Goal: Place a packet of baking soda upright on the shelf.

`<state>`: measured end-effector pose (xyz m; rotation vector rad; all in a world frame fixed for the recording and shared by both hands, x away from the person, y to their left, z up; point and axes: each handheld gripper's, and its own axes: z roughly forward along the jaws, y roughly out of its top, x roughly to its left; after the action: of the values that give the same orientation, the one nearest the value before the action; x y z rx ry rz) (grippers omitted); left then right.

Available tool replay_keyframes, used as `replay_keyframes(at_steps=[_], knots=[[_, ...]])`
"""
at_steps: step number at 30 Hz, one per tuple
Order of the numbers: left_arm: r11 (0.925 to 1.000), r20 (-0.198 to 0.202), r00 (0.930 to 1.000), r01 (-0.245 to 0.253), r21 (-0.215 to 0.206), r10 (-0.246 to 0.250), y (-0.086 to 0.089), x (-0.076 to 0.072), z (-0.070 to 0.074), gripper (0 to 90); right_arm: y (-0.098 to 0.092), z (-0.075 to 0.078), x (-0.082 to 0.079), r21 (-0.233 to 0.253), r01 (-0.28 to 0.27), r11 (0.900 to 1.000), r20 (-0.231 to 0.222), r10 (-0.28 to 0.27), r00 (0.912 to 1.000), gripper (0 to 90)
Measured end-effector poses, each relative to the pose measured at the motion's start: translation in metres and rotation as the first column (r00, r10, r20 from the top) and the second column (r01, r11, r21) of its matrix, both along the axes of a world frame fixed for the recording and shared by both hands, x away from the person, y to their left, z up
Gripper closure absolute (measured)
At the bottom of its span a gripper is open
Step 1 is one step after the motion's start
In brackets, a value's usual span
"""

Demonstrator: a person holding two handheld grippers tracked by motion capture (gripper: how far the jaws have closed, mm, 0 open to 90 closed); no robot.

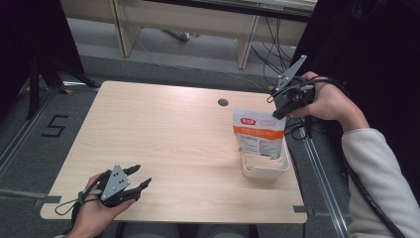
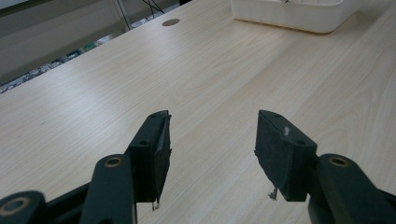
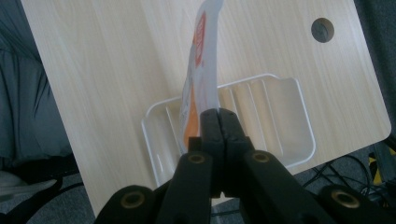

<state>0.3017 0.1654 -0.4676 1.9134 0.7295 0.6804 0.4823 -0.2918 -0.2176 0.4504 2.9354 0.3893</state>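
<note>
Black right gripper [image 3: 218, 114] jaws pinch a glossy flat pouch [image 1: 258, 133] above the ribbed white tray [image 1: 265, 171]; left gripper [image 1: 141, 181] jaws spread.

Your pouch [image 1: 259, 133] has print on the front, but in the high view it's way too small to read. Its bottom end sits down inside the white tray [image 1: 266, 172], so you can't see that part. In the right gripper view you only get the pouch edge-on, and the closed fingers [image 3: 211, 122] cover its top edge. In the left gripper view the tray [image 2: 289, 14] is chopped off by the frame at 1 o'clock. In the high view your right sleeve [image 1: 381, 183] runs out of frame at 4 o'clock.
</note>
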Motion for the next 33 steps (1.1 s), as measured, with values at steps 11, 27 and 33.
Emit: replay_keyframes(at_steps=[11, 27, 33], knots=[[1.0, 0.008, 1.0, -0.001, 0.004, 0.001, 0.001, 0.0, 0.001, 44.7, -0.005, 0.002, 0.001, -0.016, -0.056, 0.998, -0.006, 0.056, 0.9984, 90.0], [1.0, 0.009, 1.0, -0.002, 0.003, 0.002, 0.001, 0.0, 0.001, 44.8, -0.015, -0.001, 0.003, -0.058, -0.06, 0.996, -0.004, 0.06, 0.9982, 90.0], [1.0, 0.009, 1.0, -0.001, 0.0, 0.001, 0.001, 0.0, 0.001, 44.8, -0.016, -0.004, 0.005, -0.074, -0.046, 0.996, 0.016, 0.047, 0.9987, 90.0]])
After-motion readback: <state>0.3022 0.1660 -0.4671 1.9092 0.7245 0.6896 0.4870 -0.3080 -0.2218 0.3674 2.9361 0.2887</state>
